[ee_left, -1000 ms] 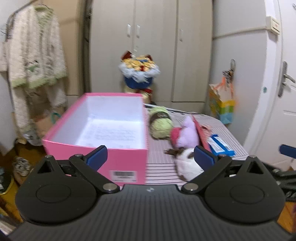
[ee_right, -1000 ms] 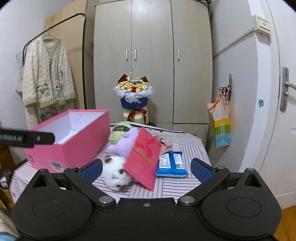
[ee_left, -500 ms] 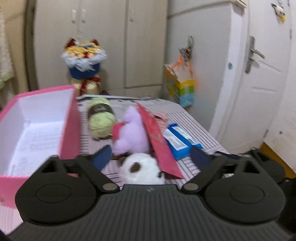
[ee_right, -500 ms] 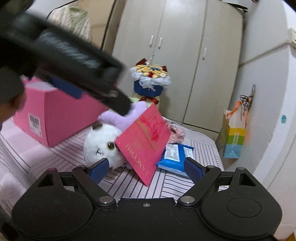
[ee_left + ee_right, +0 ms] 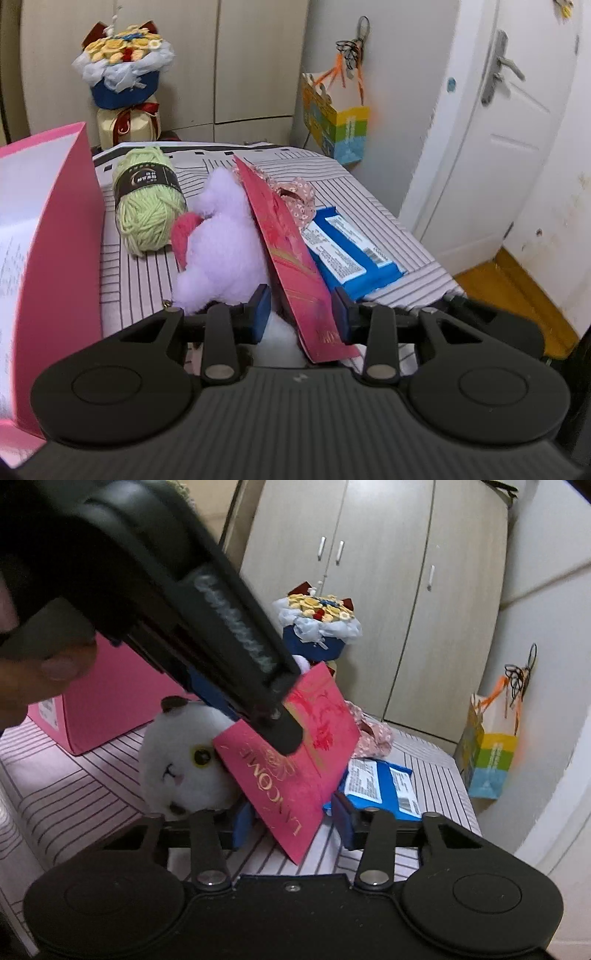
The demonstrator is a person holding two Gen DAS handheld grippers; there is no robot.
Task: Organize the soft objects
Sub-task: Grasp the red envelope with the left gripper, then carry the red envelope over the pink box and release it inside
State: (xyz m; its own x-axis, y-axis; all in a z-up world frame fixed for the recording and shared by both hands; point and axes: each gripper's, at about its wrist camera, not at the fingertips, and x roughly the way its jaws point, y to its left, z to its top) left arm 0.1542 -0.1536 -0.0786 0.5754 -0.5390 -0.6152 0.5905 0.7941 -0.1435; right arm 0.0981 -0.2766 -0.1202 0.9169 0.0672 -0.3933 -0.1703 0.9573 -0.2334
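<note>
Plush toys crowd the near edge of a striped bed (image 5: 369, 192). Through the left wrist camera we see our left gripper (image 5: 301, 314) over a white plush cat (image 5: 280, 332), its jaws just narrowed, with the cat's fur and the lower edge of a red Lancôme envelope (image 5: 291, 258) between them; whether the pads press yet we cannot tell. A lilac plush toy (image 5: 221, 251) lies just beyond, a green yarn ball (image 5: 147, 206) beside it, and an open pink box (image 5: 62, 229) stands at the bed's left edge.

Through the right wrist camera, our right gripper (image 5: 291, 821) has just been closing too, straddling the envelope's bottom corner without clearly pinching it. The left gripper crosses above, over the cat. A blue wipes packet (image 5: 380, 786) lies on the right of the envelope.

We judge this the first pick: next, part the envelope from the cat, then carry the cat to the box.
</note>
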